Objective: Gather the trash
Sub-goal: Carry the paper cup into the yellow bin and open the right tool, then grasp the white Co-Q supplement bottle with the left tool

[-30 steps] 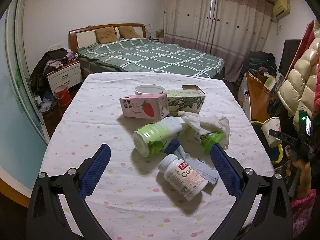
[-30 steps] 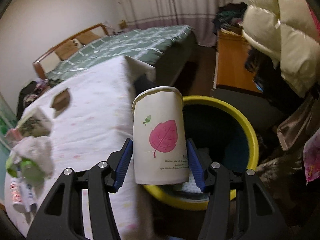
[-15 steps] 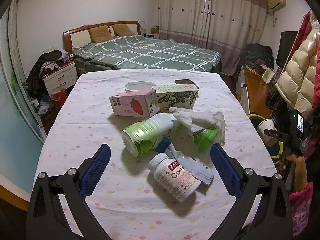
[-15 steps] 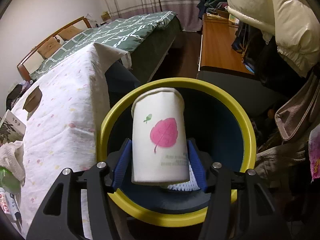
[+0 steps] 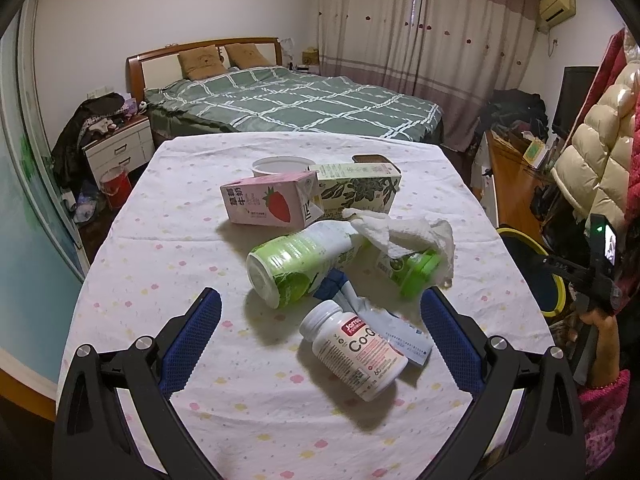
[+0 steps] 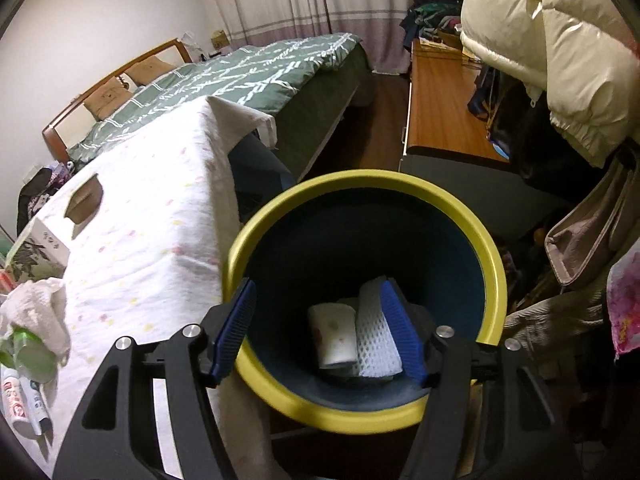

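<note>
Right tool [image 6: 318, 330] hangs wide open and empty over the bin [image 6: 360, 410], cup [image 6: 334, 334] lying at its bottom. Left tool [image 5: 318, 338] gapes above the bench [image 5: 160, 256], where bottles [image 5: 298, 262], cartons [image 5: 270, 204] and tissue [image 5: 400, 232] wait.

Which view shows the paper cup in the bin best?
The right wrist view: it looks straight into the yellow-rimmed bin, where the paper cup lies at the bottom. The left wrist view catches only the bin's rim at the right edge, no cup.
</note>
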{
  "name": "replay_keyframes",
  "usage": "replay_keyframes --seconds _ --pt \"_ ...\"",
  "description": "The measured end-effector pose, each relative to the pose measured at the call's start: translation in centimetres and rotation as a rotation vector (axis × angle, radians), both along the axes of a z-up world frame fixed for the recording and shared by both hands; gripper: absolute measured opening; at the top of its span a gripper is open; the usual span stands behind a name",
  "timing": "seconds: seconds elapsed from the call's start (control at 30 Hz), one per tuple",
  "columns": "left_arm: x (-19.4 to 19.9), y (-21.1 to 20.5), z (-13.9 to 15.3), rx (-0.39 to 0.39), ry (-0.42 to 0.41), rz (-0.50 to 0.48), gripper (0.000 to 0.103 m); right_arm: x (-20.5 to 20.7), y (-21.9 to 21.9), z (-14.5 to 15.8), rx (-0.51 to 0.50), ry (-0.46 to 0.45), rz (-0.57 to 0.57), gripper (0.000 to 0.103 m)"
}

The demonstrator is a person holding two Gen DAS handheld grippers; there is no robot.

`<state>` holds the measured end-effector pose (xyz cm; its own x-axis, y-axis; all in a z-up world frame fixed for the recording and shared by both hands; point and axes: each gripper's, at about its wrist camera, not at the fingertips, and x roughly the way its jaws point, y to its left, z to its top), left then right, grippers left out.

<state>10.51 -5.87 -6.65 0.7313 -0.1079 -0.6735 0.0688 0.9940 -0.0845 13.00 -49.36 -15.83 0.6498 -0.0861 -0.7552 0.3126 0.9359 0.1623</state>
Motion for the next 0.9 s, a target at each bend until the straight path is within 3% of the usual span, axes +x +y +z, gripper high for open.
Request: replay_keyframes --seconds 0.3,0.47,0.6,0.9 --pt "-0.8 -0.9 -2.3 0.020 0.038 -0.141 0.098 -2.0 2.5 2.5 -0.016 -0.063 0.049 0.065" --pt "-0.4 -1.8 -3.5 0.024 0.037 -0.300 0.098 -1.8 3.3 3.1 -0.020 -0.068 0.070 0.065" --pt "0.9 -2.3 -4.8 0.072 0.045 -0.416 0.098 -1.8 3.9 3.1 -0.018 -0.063 0.085 0.065" --pt "3.3 -1.8 -6.2 0.040 0.113 -0.502 0.098 -1.7 3.8 2.8 -0.015 -0.053 0.085 0.065"
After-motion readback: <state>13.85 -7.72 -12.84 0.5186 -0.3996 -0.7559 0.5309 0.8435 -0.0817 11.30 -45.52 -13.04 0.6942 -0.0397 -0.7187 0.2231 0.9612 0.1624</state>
